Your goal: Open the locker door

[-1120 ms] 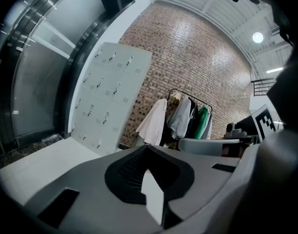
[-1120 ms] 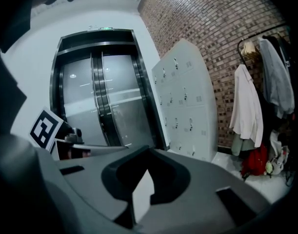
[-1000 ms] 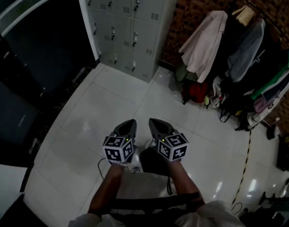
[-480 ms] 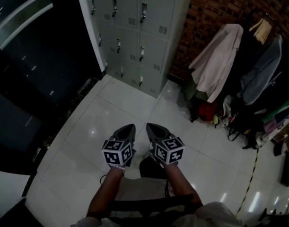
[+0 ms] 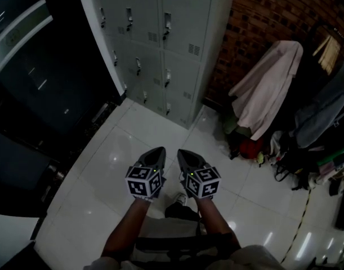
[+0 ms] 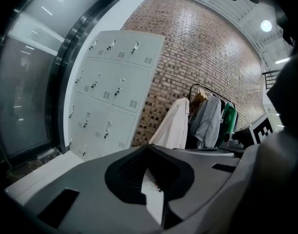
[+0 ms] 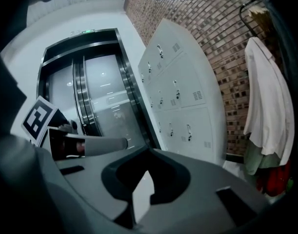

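well, the grey locker bank (image 5: pixel 160 49) stands upright against the brick wall (image 5: pixel 262 21) at the top of the head view. every locker door (image 5: pixel 186 30) that shows on it is shut, each with a small handle (image 5: pixel 167 19) near its edge. neither claw touches it; both are well apart from it, out over the white tiled floor (image 5: pixel 104 173). the left claw (image 5: pixel 156 152) and the right claw (image 5: pixel 181 153) are held side by side, close to each other, pointing toward the lockers, each with a marker cube (image 5: pixel 144 181) on top. in the left gripper view the jaws are together at the tips with nothing between them, and the lockers sit beyond, left of centre. the right gripper view shows the same: jaws together, empty, the lockers ahead and a little to the right. left of the lockers is a dark glass door (image 5: pixel 31 83). right of them, along the brick, a pale coat (image 5: pixel 267 94) and other clothes hang on a rack (image 5: pixel 324 32), with something red (image 5: pixel 251 149) low down by the floor beneath them
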